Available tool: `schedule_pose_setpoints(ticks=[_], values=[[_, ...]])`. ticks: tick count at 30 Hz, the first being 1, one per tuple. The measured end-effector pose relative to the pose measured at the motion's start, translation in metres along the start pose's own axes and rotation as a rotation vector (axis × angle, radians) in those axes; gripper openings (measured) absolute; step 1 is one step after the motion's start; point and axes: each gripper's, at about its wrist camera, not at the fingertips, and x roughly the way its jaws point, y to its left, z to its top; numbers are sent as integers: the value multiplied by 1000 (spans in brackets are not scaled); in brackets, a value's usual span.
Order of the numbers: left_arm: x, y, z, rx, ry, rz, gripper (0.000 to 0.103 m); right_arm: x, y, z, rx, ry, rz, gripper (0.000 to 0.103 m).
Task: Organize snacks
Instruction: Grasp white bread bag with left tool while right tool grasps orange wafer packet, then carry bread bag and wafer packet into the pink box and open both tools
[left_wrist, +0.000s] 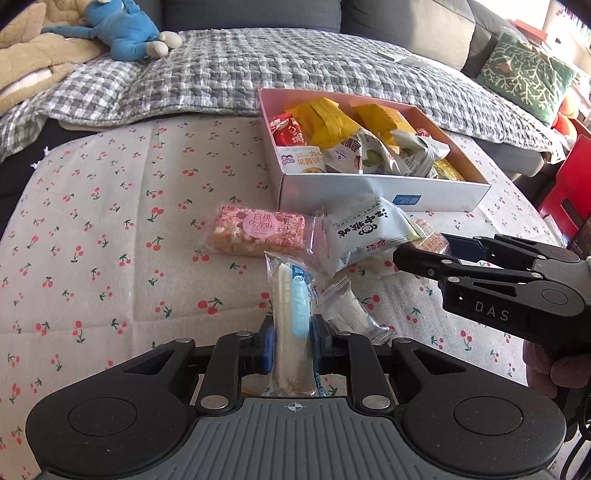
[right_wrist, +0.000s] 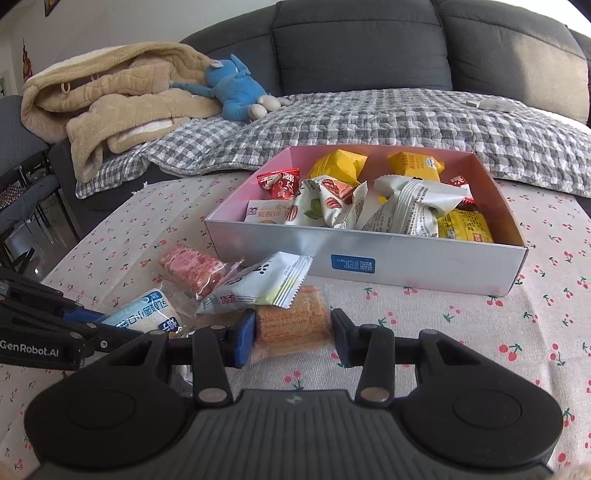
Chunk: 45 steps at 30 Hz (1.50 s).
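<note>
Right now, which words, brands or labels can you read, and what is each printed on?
"DAS": side of the right gripper.
"GenRobot.AI": side of the left gripper.
"白桃乌龙味": round label on the pink snack bar.
Blue sticker on the box: too small to read.
Print on the packets in the box: mostly blurred or upside down.

Soft daylight, bright glare upper right, fisheye-bent edges, mostly sharp

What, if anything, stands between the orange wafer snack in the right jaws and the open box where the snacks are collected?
Partly. The orange wafer snack has the white paw-print packet lying over its far left corner. Beyond that, only bare tablecloth leads to the box, whose near wall it must be lifted over.
</note>
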Motion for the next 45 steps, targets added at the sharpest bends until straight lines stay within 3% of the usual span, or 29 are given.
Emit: schedule_pose_setpoints(ticks=[13, 25, 33, 45], values=[[-38, -14, 9, -12, -85, -79, 17, -25, -16, 14, 76, -32, 4, 40], [-49, -26, 34, -37, -190, -60, 17, -39, -44, 27, 174, -93, -24, 40], [-36, -24, 55, -53, -254, -35, 17, -37, -62, 36, 224, -126, -37, 40], [11, -25, 83, -65, -220, -22, 17, -30, -92, 50, 301, -141, -11, 40]])
